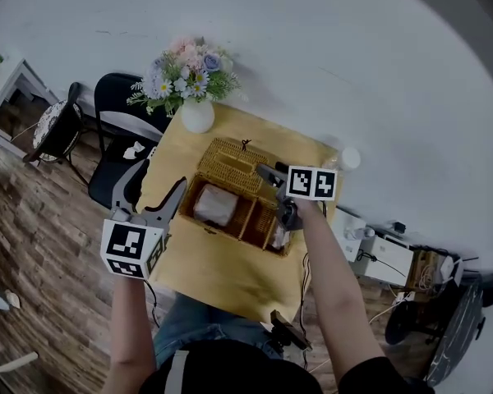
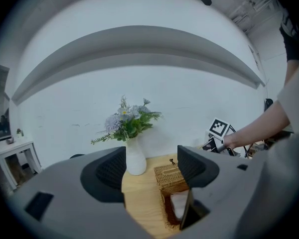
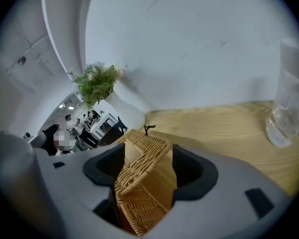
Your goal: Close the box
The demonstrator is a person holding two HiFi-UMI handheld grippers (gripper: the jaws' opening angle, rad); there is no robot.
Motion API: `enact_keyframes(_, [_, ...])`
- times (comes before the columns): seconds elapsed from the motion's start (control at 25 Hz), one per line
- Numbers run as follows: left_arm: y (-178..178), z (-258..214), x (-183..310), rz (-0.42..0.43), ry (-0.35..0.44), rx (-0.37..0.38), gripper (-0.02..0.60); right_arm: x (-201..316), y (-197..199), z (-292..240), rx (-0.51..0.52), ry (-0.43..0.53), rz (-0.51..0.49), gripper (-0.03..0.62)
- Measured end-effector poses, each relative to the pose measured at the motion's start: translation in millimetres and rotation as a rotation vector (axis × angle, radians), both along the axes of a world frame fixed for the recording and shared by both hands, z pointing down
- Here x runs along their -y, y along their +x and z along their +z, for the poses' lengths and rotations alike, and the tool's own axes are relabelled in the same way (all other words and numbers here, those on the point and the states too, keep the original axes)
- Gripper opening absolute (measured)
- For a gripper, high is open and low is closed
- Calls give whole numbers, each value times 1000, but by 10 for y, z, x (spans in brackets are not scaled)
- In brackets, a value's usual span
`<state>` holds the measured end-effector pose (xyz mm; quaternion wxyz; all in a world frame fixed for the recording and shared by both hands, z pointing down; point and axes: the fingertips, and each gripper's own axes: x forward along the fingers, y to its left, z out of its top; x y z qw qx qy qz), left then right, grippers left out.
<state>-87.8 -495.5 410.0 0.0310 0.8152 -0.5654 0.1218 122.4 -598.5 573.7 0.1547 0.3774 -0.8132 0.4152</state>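
A wicker box [image 1: 199,194] stands on the yellow wooden table [image 1: 230,279] with its woven lid [image 1: 228,159] swung open toward the far side. A white bundle [image 1: 215,205] lies in the left compartment. My right gripper [image 1: 269,179] is at the lid's right edge and shut on the lid [image 3: 139,193], which fills the gap between its pads in the right gripper view [image 3: 148,171]. My left gripper [image 1: 158,180] hangs open just left of the box, holding nothing. In the left gripper view [image 2: 152,168] the box [image 2: 170,195] shows low between the jaws.
A white vase of flowers [image 1: 197,115] stands at the table's far edge, just behind the box. A clear glass vessel [image 1: 349,158] sits at the far right corner. A black chair [image 1: 115,130] is left of the table. Cables and boxes [image 1: 386,253] lie on the floor right.
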Motion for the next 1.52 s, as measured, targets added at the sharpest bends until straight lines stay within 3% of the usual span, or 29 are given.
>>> enact_keyframes(0.16, [-46, 35, 11, 0, -8, -6, 324, 73, -42, 110, 62, -119, 8, 307])
enact_keyframes(0.4, [-131, 79, 3, 18, -23, 36, 324, 132, -122, 283, 10, -170, -33, 276])
enact_keyframes(0.48, [-170, 61, 13, 19, -12, 37, 324, 164, -107, 251, -21, -127, -21, 224])
enact_keyframes(0.68, [-230, 41, 1, 35, -18, 31, 324, 188, -34, 70, -74, -1, 38, 167])
enact_keyframes(1.32, [-243, -348, -66, 113, 71, 2, 324, -38, -69, -587, -300, 256, 34, 116])
enact_keyframes(1.52, [-276, -519, -108, 126, 124, -18, 324, -179, -106, -755, -310, 312, 55, 98])
